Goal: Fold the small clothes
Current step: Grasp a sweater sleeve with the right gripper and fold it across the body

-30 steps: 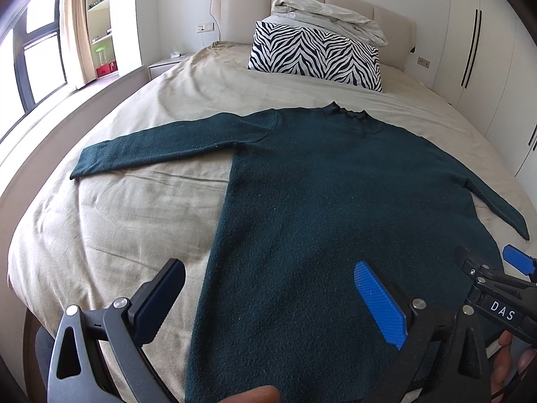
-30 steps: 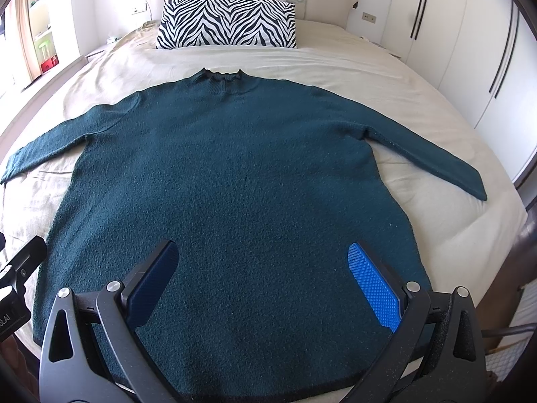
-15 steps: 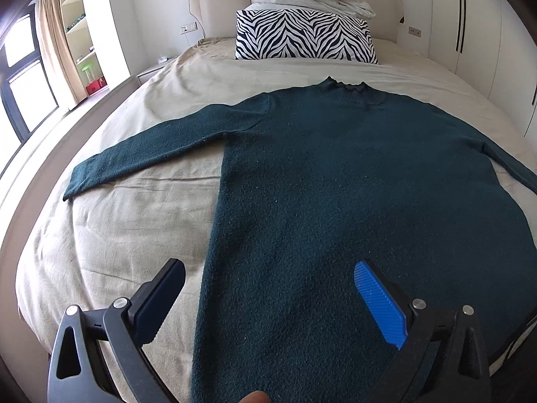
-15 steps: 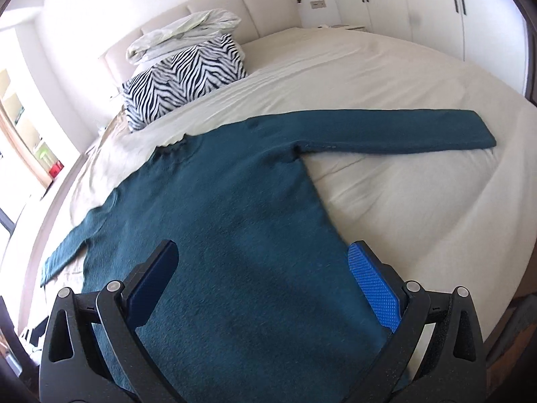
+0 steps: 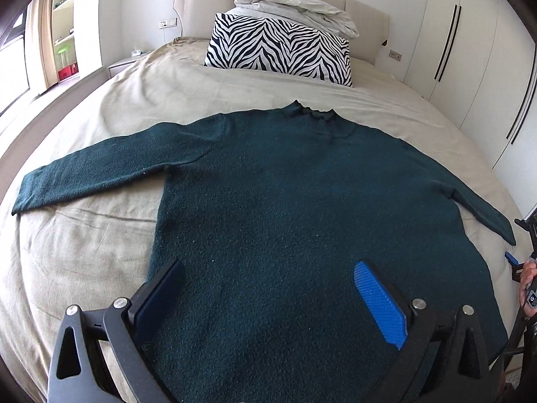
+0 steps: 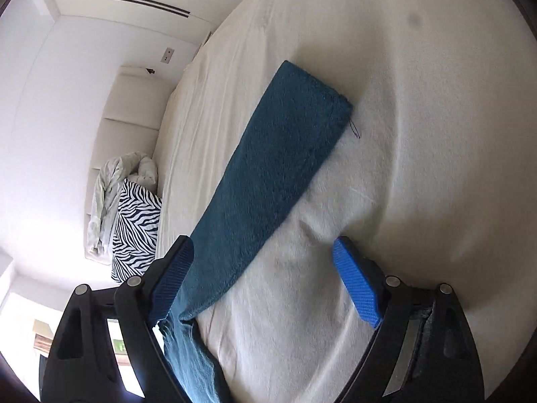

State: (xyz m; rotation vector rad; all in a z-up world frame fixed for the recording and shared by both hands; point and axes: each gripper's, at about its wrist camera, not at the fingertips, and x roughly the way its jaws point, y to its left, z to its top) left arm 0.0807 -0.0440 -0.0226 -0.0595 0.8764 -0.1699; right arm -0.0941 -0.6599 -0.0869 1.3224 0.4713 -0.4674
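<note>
My left gripper (image 5: 268, 297) hangs over the lower body of the sweater (image 5: 302, 218), jaws spread wide with nothing between them. My right gripper (image 6: 261, 278) has swung out over the right sleeve (image 6: 268, 174), rolled on its side, and its jaws have just been closing a little. They are still apart: the sleeve runs past the left pad, possibly brushing it, but it is not pinched.

The sweater lies flat and face up on the bed (image 5: 84, 252), both sleeves stretched out to the sides, collar towards the headboard. Beyond the collar sits the zebra pillow (image 5: 278, 50) with a crumpled blanket (image 5: 295, 3) on top.

I judge the step in hand to be taking the right sleeve so it can be folded across the body. To do it well I should slide further out towards the cuff (image 6: 315, 97), get both layers of the knit between the pads without catching the sheet beneath, then close. The left gripper could usefully press down near the shoulder, so the body does not drag along when the sleeve is lifted over.
</note>
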